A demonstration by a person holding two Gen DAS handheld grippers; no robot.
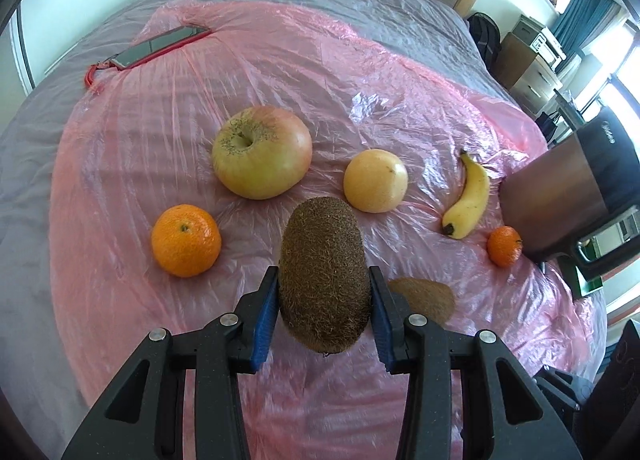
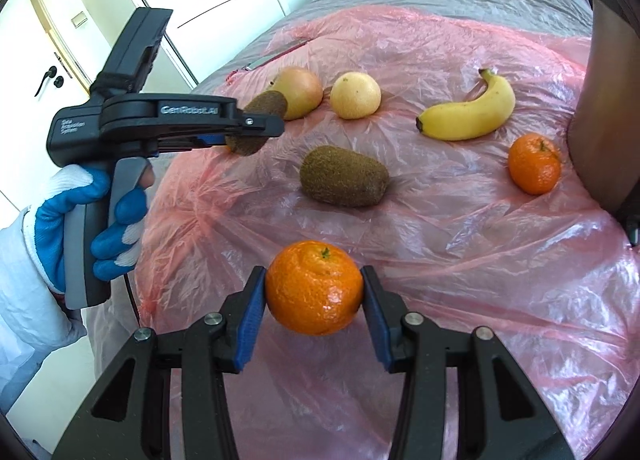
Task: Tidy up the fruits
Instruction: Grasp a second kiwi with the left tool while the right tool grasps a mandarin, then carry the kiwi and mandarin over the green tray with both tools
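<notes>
Gripping a kiwi (image 1: 323, 280), the left gripper (image 1: 324, 302) hangs above the sheet (right gripper (image 2: 314, 292) clamps a mandarin (image 2: 314, 287)).

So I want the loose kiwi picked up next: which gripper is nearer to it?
Left, as far as I can tell. The left gripper holds a kiwi just above the loose kiwi; the right gripper holds an orange nearer the sheet's front edge.

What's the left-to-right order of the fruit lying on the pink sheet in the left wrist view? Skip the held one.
orange → apple → pale round fruit → second kiwi → banana → small mandarin. The left gripper holds the other kiwi.
</notes>
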